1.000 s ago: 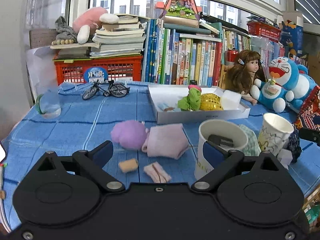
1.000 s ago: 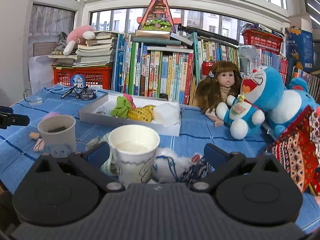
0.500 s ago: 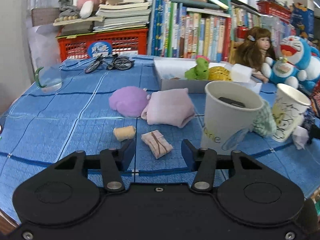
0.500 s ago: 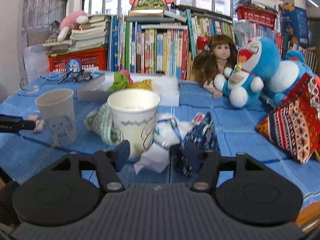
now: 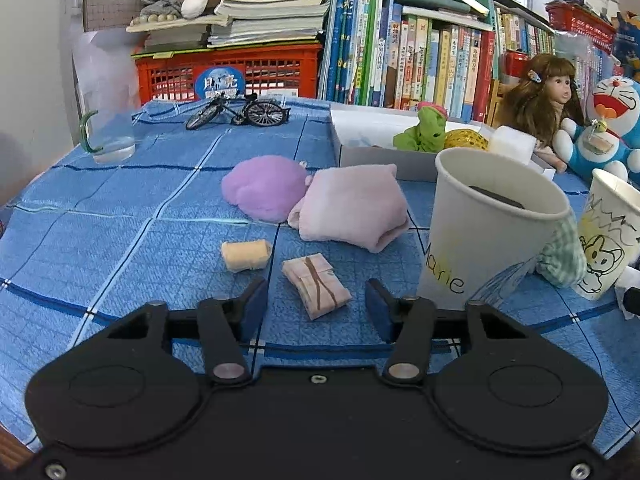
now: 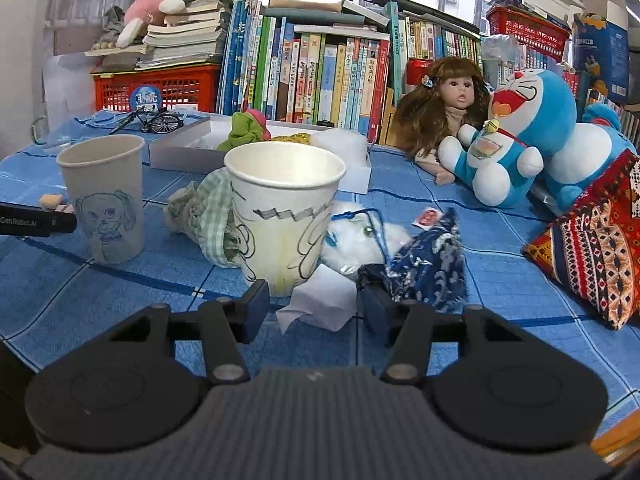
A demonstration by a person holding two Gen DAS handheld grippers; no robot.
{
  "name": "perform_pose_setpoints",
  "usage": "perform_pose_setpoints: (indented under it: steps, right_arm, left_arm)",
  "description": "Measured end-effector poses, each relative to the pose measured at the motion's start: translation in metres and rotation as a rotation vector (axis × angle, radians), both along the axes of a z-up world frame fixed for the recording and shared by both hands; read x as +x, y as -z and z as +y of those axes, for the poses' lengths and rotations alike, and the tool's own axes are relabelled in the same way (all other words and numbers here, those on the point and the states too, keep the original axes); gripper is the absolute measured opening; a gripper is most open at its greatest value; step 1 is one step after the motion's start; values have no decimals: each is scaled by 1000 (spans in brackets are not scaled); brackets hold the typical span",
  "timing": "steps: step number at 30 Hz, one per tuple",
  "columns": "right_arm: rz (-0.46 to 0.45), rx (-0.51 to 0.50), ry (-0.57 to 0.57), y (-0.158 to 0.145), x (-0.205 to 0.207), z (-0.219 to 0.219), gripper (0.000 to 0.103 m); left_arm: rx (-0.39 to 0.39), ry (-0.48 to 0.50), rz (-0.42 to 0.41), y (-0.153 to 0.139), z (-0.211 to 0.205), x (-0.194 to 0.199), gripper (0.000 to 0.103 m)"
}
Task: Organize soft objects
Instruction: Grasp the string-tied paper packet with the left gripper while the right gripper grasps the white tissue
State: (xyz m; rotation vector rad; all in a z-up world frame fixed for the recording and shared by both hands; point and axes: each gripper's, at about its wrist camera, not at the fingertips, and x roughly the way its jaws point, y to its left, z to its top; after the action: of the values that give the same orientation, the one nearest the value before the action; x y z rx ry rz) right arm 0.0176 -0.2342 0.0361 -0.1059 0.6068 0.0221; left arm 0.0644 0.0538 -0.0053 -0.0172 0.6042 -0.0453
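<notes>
Blue checked tablecloth (image 5: pixel 120 248) covers the work surface; book row (image 5: pixel 408 64) and red crate (image 5: pixel 228 72) at 12 o'clock.

Containers:
- White tray (image 5: pixel 380 156): holds green plush (image 5: pixel 424 136), gold item and white block.
- Paper cup (image 5: pixel 488 232), left wrist view: dark flat item inside, type cannot be told; handwritten text, "arie" legible.
- Cartoon cup (image 6: pixel 284 216), right wrist view: inside not visible; dog drawing on the 2nd cup at 9 o'clock.

Left gripper (image 5: pixel 316 304): jaws apart, moderate gap, nothing held. Folded pink pad (image 5: pixel 316 284) lies between fingertips, just ahead, no contact seen. Beige roll (image 5: pixel 246 255) at 11 o'clock; purple plush (image 5: pixel 266 188) and pink cloth (image 5: pixel 352 208) at 12, touching each other.

Right gripper (image 6: pixel 310 306): jaws apart, nothing held; white tissue (image 6: pixel 320 300) between them, navy pouch (image 6: pixel 428 264) at the right fingertip. "CenRobot.AI" printed on black bar at 9 o'clock.
</notes>
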Motion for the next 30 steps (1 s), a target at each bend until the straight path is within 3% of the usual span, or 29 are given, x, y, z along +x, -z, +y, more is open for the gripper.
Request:
perform_pose_setpoints:
  steps: [3, 9, 12, 16, 18, 19, 20, 24, 28, 29, 30]
  right_arm:
    - [-1, -24, 9, 4, 2, 5, 57]
    - [14, -44, 22, 9, 5, 9, 47]
    - [6, -44, -25, 3, -2, 8, 44]
    - [27, 2, -112, -2, -11, 4, 44]
    - [32, 15, -150, -4, -16, 5, 45]
    - [33, 24, -162, -5, -17, 5, 48]
    - [33, 27, -161, -5, -18, 5, 56]
    - [15, 39, -115, -5, -19, 7, 65]
    - [10, 62, -81, -3, -18, 13, 67]
    - [11, 61, -70, -2, -17, 14, 67]
    - [14, 60, -63, -1, -16, 15, 67]
  left_arm:
    - [7, 3, -2, 1, 0, 0, 26]
    - [7, 36, 9, 0, 0, -7, 24]
    - [3, 76, 20, -4, -1, -19, 24]
    - [-10, 151, 45, -5, -5, -37, 25]
    - [-8, 151, 41, -5, -7, -44, 33]
    - [6, 138, 24, -6, -9, -47, 44]
    - [22, 120, 5, -6, -11, -48, 48]
    - [14, 90, -2, -3, -16, -42, 48]
    - [-4, 68, 13, 1, -17, -33, 40]
    - [0, 73, 11, 1, -18, -32, 29]
    - [0, 82, 11, 2, -19, -32, 24]
